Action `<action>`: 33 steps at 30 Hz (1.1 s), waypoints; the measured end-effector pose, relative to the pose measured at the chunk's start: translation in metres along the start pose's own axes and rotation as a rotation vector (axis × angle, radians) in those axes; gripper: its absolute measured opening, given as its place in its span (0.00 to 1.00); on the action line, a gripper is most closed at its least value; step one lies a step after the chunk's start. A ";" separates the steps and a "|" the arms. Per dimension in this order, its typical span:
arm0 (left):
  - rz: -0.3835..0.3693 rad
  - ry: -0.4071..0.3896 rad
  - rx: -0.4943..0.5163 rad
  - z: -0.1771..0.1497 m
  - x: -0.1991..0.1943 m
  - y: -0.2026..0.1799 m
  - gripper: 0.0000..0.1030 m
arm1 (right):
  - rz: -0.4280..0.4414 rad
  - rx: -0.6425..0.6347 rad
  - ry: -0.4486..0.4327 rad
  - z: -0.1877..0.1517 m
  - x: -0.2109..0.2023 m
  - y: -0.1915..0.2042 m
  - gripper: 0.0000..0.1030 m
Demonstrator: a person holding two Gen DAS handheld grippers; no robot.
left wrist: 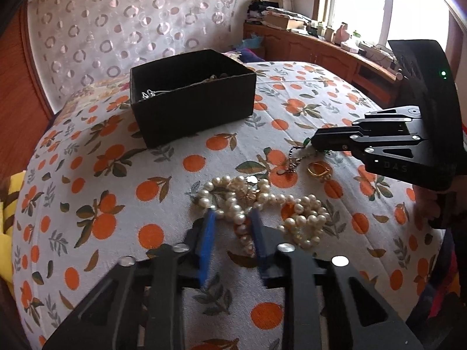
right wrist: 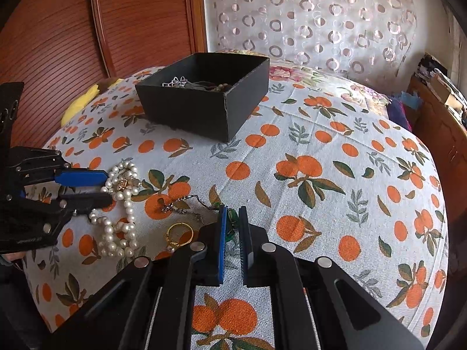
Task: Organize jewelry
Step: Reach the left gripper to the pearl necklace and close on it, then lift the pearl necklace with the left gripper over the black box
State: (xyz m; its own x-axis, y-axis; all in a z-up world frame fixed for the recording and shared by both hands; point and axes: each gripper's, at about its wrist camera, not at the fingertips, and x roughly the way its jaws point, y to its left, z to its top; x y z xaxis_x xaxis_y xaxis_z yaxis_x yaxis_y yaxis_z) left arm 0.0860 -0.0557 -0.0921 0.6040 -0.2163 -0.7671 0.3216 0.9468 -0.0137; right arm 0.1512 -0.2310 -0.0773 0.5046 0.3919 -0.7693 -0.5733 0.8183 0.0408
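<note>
A tangle of white pearl necklaces lies on the orange-print bedspread. My left gripper has its blue pads closed on one pearl strand at the near edge of the tangle. My right gripper is shut on a green stone at the end of a thin metal chain. A gold ring rests between the chain and the pearls. Behind them stands an open black box holding silver jewelry.
The bedspread covers a bed that slopes away at the sides. A yellow cloth lies at its left edge. A wooden wardrobe and a cluttered wooden shelf under the window flank the bed.
</note>
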 end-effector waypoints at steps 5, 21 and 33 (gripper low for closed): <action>0.002 -0.043 -0.018 0.001 -0.009 0.005 0.07 | 0.001 0.001 0.000 0.000 0.000 0.000 0.09; 0.034 -0.259 -0.059 0.040 -0.081 0.027 0.07 | -0.020 -0.041 -0.080 0.022 -0.022 0.011 0.06; 0.065 -0.366 -0.050 0.079 -0.118 0.039 0.07 | -0.036 -0.083 -0.177 0.055 -0.053 0.025 0.06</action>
State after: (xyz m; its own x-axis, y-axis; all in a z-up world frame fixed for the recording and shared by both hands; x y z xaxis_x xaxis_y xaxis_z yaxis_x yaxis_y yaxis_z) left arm 0.0848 -0.0115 0.0490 0.8457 -0.2180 -0.4872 0.2437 0.9698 -0.0108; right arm 0.1452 -0.2082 0.0000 0.6273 0.4366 -0.6449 -0.6001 0.7988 -0.0429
